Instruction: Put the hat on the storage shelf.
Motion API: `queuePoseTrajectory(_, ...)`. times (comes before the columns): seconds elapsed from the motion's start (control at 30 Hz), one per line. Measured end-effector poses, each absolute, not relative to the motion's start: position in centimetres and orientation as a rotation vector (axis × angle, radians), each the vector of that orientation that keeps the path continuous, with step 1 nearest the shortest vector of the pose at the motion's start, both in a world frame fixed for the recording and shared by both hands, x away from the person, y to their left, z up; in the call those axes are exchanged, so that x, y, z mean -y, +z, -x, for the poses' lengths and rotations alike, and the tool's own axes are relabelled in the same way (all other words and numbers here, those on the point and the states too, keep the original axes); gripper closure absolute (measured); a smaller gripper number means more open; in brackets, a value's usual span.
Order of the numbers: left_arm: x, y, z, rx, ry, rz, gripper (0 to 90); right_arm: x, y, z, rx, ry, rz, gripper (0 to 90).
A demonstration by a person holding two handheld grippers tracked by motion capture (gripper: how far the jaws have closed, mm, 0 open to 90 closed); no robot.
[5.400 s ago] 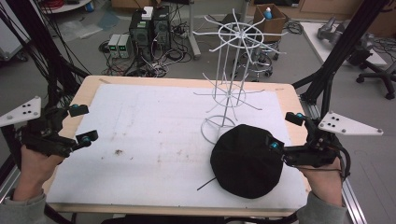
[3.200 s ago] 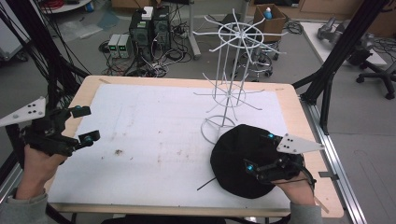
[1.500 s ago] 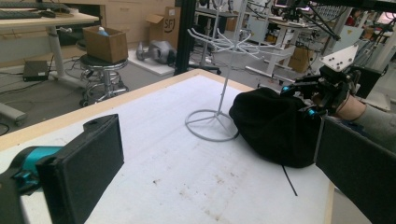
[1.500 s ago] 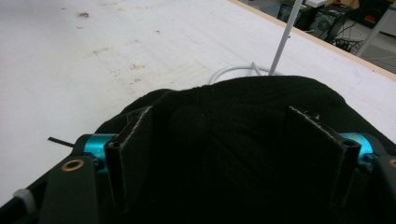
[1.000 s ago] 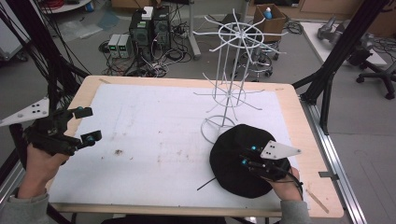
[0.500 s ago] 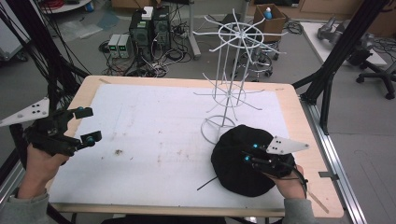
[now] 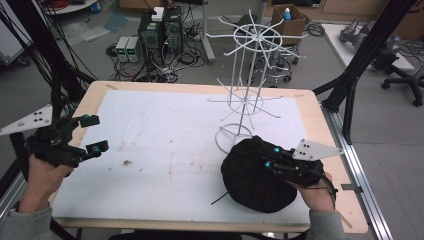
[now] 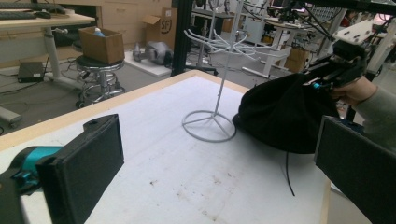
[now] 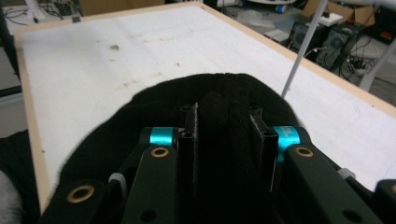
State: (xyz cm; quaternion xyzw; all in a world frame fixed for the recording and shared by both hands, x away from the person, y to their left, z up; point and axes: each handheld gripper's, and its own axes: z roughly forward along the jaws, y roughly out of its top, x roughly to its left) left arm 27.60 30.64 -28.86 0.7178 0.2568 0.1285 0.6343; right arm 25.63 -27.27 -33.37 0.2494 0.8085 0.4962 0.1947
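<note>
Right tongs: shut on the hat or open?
Shut on the black hat: in the right gripper view, the right tongs pinch a fold of fabric.

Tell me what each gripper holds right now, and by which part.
The right gripper is shut on a bunched fold of the black fabric hat, near its top. The left gripper is open and holds nothing.

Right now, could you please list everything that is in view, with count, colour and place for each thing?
black hat: one, black, front right of the table, a fold pinched in the right hand-held gripper.
wire rack: one, white, upright behind the hat.
table: one, white top with stains, wooden edge.
thin black cord: one, sticks out from under the hat toward the front.
left hand-held gripper: one, black with blue parts, jaws open, above the table's left edge.
right hand-held gripper: one, black with blue parts, shut on the hat.
</note>
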Motion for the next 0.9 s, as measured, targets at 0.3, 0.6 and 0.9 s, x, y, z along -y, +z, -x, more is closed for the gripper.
queuePoseTrajectory(0.3,-30.8,-28.8,-27.6,-0.591,0.296,-1.635,1.8,27.3,-30.1,-24.0,-2.258,1.440,-0.641,70.1)
queuePoseTrajectory(0.6,-30.9,-28.9,-27.6,-0.596,0.295,-1.635,1.8,27.4,-26.9,-23.2,-2.291,1.445,-0.603,70.1)
queuePoseTrajectory(0.9,-30.9,-28.9,-27.6,-0.595,0.295,-1.636,1.8,28.0,-24.5,-22.7,-2.295,1.457,-0.587,70.1)
